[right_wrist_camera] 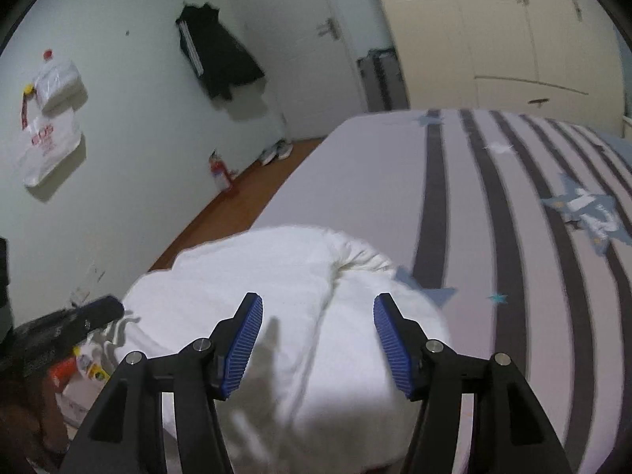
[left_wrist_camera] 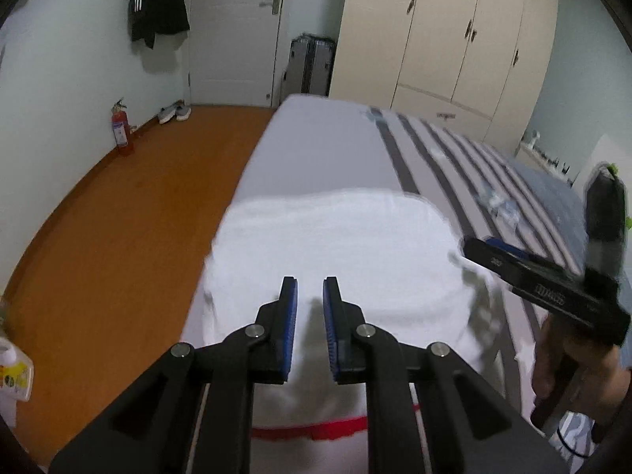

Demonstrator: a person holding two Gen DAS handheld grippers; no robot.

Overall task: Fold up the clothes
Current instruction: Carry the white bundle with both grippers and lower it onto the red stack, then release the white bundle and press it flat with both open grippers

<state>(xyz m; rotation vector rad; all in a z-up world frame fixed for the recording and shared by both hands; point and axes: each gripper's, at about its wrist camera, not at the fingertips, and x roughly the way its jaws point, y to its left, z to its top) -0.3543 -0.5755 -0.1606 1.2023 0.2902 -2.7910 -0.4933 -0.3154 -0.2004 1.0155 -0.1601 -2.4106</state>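
Note:
A white garment (left_wrist_camera: 339, 252) lies folded over on the near end of the bed (left_wrist_camera: 316, 146), with a red trim band (left_wrist_camera: 312, 432) at its near edge. My left gripper (left_wrist_camera: 310, 316) hovers above it, jaws a small gap apart and empty. The right gripper's body (left_wrist_camera: 545, 288) shows at the garment's right side in the left wrist view. In the right wrist view the garment (right_wrist_camera: 276, 276) is bunched in a thick fold, and my right gripper (right_wrist_camera: 318, 339) is wide open and empty just above it.
The bed has a white and grey striped sheet (right_wrist_camera: 513, 197) with blue star patches. Orange wood floor (left_wrist_camera: 118, 217) lies left of the bed, with a red fire extinguisher (left_wrist_camera: 122, 128), shoes (left_wrist_camera: 173, 112), a door and a wardrobe (left_wrist_camera: 454, 39) beyond.

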